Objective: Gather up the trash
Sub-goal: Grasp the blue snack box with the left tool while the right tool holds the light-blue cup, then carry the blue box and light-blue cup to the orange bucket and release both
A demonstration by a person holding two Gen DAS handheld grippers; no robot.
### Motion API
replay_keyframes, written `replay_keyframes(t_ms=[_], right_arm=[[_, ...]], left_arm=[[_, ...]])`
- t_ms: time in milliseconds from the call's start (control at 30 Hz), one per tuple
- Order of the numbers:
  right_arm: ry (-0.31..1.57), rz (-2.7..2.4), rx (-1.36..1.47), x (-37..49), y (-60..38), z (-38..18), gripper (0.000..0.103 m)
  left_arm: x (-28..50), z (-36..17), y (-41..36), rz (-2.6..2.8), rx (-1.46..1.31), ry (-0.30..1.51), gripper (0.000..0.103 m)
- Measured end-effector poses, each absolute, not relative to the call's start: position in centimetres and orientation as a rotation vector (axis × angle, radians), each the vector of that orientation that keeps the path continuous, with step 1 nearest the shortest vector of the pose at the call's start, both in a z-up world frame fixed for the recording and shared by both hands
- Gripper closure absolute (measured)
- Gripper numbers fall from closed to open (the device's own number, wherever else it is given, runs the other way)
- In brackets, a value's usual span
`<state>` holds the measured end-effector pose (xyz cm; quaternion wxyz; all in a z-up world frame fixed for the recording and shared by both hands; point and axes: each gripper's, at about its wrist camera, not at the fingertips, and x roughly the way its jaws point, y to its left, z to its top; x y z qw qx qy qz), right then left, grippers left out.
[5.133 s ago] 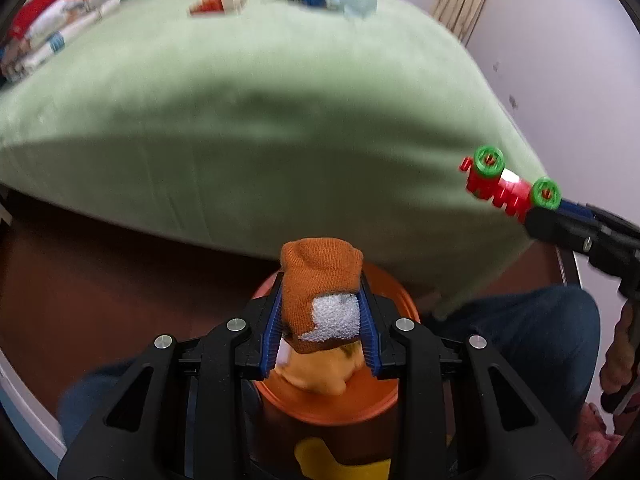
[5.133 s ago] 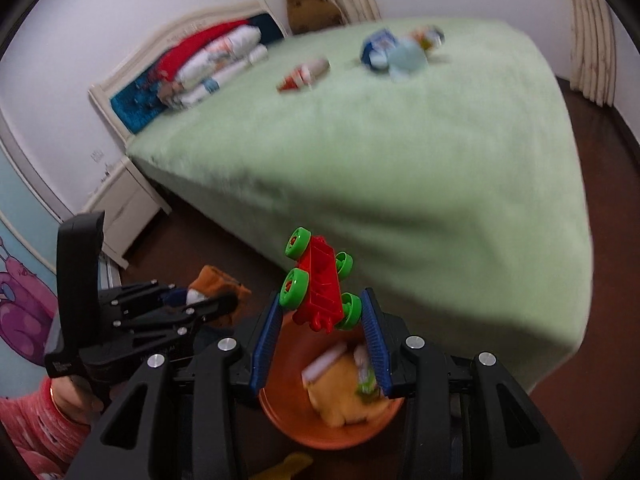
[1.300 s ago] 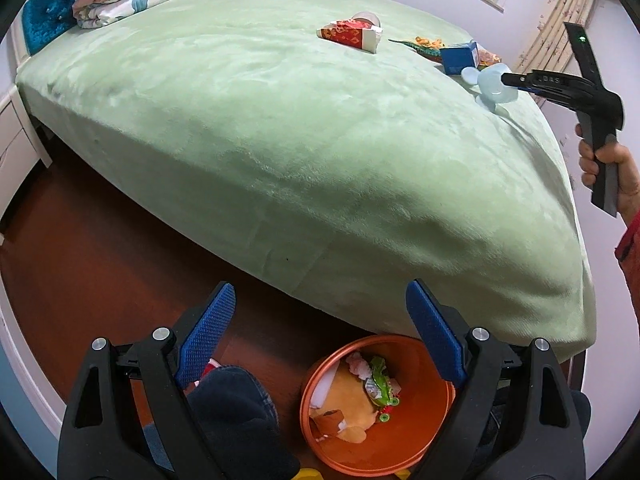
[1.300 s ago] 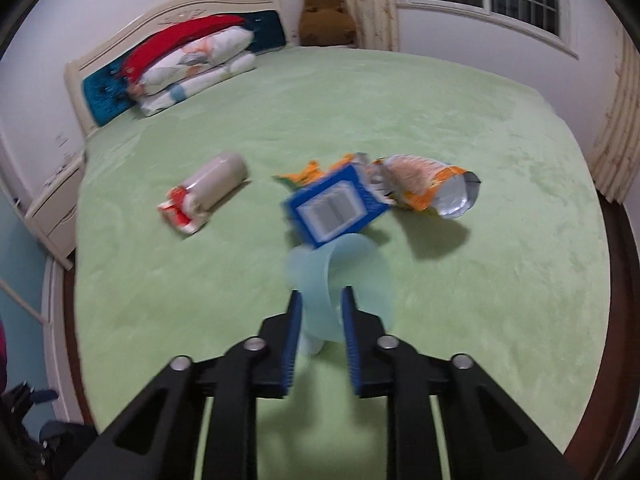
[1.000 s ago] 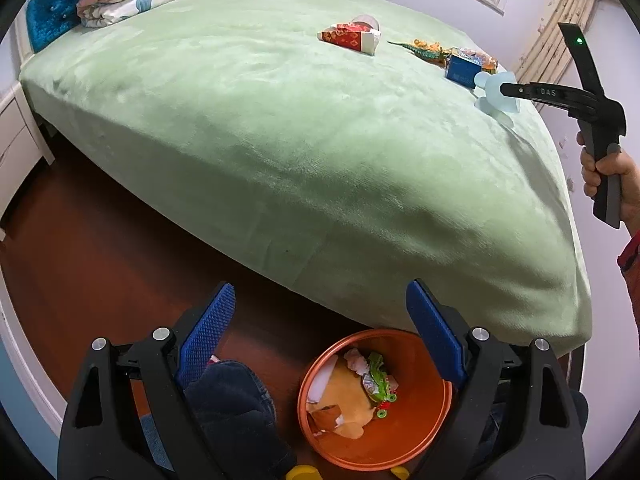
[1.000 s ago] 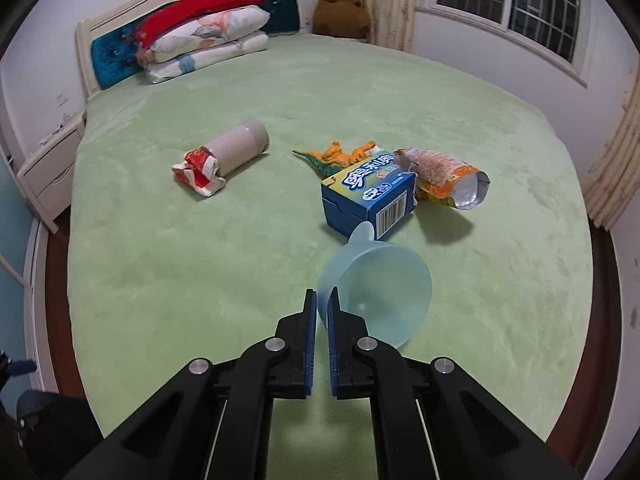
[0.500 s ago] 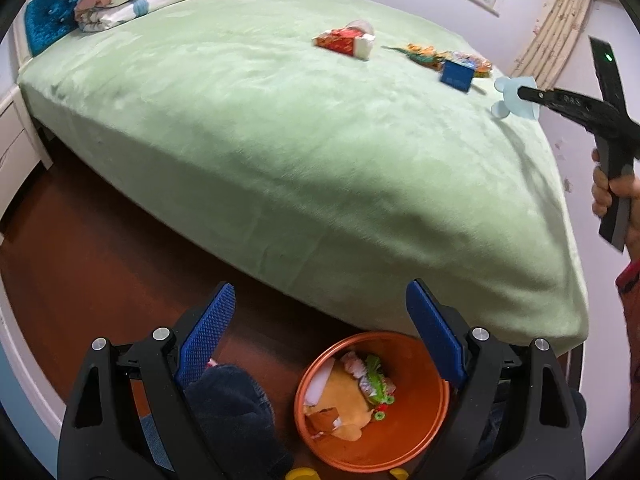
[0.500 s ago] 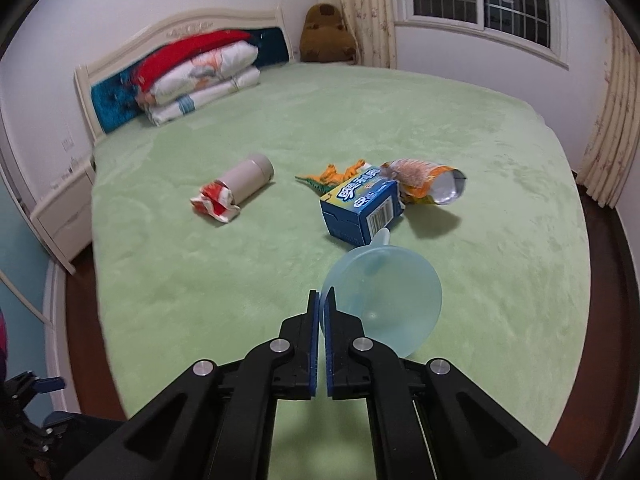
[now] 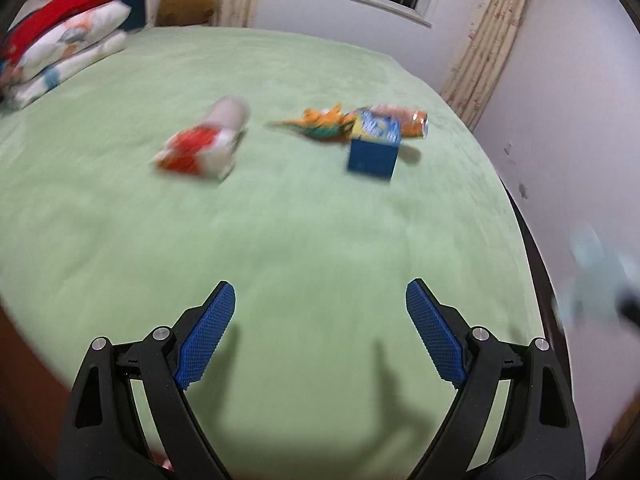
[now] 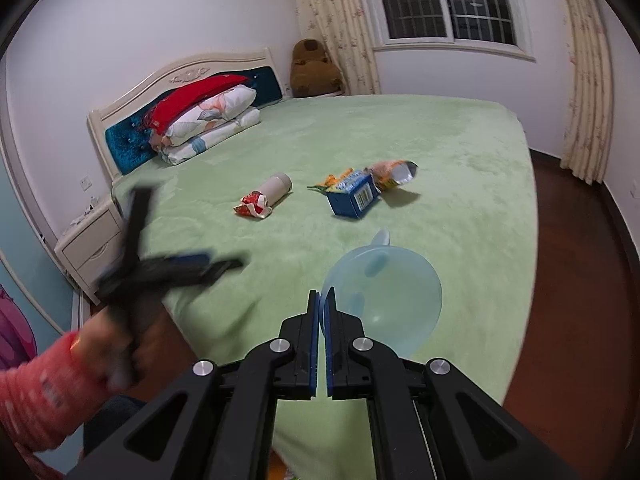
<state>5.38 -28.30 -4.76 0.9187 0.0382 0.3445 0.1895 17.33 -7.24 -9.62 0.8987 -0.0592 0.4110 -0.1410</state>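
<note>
Now that the right claw (image 10: 322, 300) has lifted the blue funnel (image 10: 384, 300) clear of the bed (image 10: 460, 152), the left claw (image 9: 320, 320) swings in wide open toward the blue box (image 9: 373, 152).

Bed: a wide bed (image 10: 460, 152) with a light green cover.
Head end: a stack of folded bedding (image 10: 208, 120) with a red piece on top.
Middle: a grey tube with a red wrapper (image 10: 266, 198), lying on its side.
Beside it, apart: a blue box (image 10: 354, 196), touching an orange-green wrapper (image 10: 334, 182) and an open snack bag (image 10: 394, 174).
</note>
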Motion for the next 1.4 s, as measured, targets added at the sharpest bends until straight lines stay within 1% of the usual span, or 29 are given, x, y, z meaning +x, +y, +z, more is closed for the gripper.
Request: replay_keyframes(t_ms=[133, 267, 400, 533, 567, 600, 667, 867, 967, 1167, 1400], right_arm=[[0.71, 0.364, 0.074, 2.9, -29.1, -5.1, 0.101], [0.709, 0.37, 0.103, 1.2, -29.6, -5.6, 0.101], [0.726, 0.376, 0.107, 0.6, -29.4, -6.6, 0.101], [0.745, 0.374, 0.086, 0.4, -28.9, -7.6, 0.101], [0.75, 0.377, 0.089, 0.3, -28.8, -7.9, 0.101], [0.758, 0.381, 0.094, 0.2, -28.7, -8.3, 0.101], [0.767, 0.375, 0.094, -0.1, -28.4, -8.8, 0.101], [0.786, 0.375, 0.105, -0.9, -27.4, -9.9, 0.101], [0.785, 0.396, 0.135, -1.4, -26.9, -10.1, 0.101], [0.782, 0.418, 0.143, -3.1, -25.0, -10.2, 0.101], [0.789, 0.442, 0.118, -5.7, -22.4, -10.3, 0.101]], left_arm=[[23.2, -10.0, -10.6, -0.314, -0.106, 0.878, 0.018], [27.2, -9.9, -13.5, -0.317, -0.073, 0.874, 0.018], [30.7, -10.6, -15.6, -0.266, -0.062, 0.912, 0.018], [32.5, -11.0, -16.9, -0.208, -0.018, 0.92, 0.018], [32.7, -11.0, -17.1, -0.201, -0.009, 0.924, 0.023], [32.8, -11.1, -17.4, -0.193, 0.007, 0.94, 0.044], [32.7, -11.3, -17.7, -0.195, 0.016, 0.962, 0.047], [29.7, -8.8, -17.2, -0.233, 0.032, 0.903, 0.048], [26.3, -6.8, -16.6, -0.279, 0.051, 0.847, 0.048], [16.4, -3.6, -13.0, -0.381, 0.053, 0.741, 0.048], [5.4, -3.5, -6.4, -0.347, 0.072, 0.712, 0.048]])
